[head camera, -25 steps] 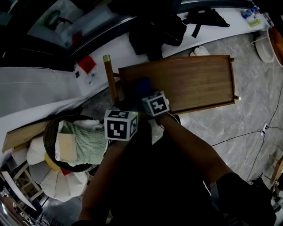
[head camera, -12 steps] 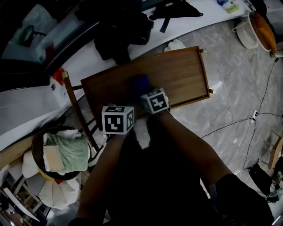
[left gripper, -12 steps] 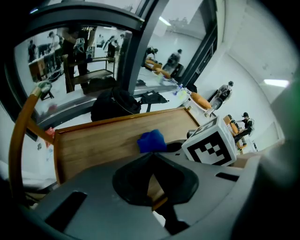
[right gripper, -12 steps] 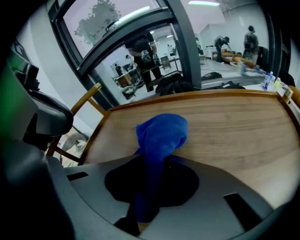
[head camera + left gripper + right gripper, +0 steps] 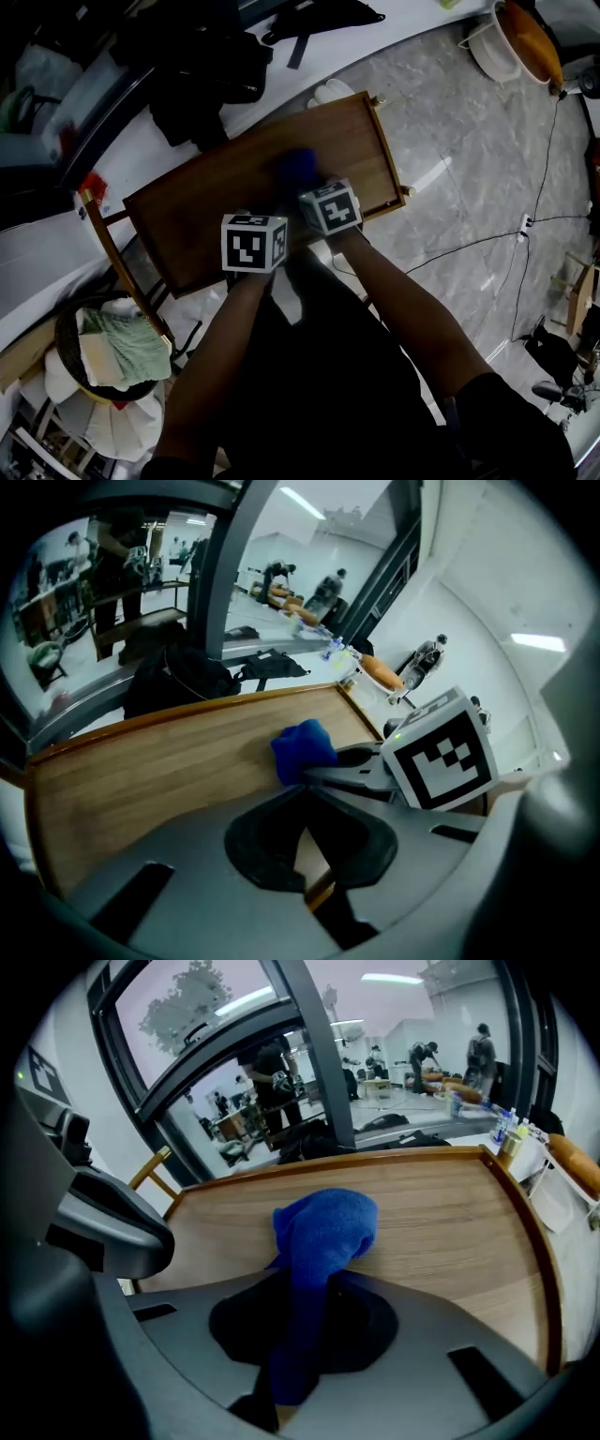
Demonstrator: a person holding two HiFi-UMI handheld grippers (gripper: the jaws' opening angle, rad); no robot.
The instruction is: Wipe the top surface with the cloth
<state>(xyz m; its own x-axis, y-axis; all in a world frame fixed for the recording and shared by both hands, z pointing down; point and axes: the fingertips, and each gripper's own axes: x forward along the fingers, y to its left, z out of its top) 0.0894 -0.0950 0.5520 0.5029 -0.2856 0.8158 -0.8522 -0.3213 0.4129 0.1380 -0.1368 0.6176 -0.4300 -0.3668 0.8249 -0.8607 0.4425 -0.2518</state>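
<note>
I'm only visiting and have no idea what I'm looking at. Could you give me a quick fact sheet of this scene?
Who: a person holding a gripper in each hand
Surface: wooden table
Cloth: blue, bunched, on the tabletop
Right gripper: shut on the cloth
Left gripper: shut, empty, beside the right one near the table's near edge
Nearby: basket to the person's left

Left tongs (image 5: pixel 306 794) and right tongs (image 5: pixel 309 1279) make two; one cloth (image 5: pixel 323 1227), one table (image 5: pixel 216 202), one basket (image 5: pixel 62 333).
</note>
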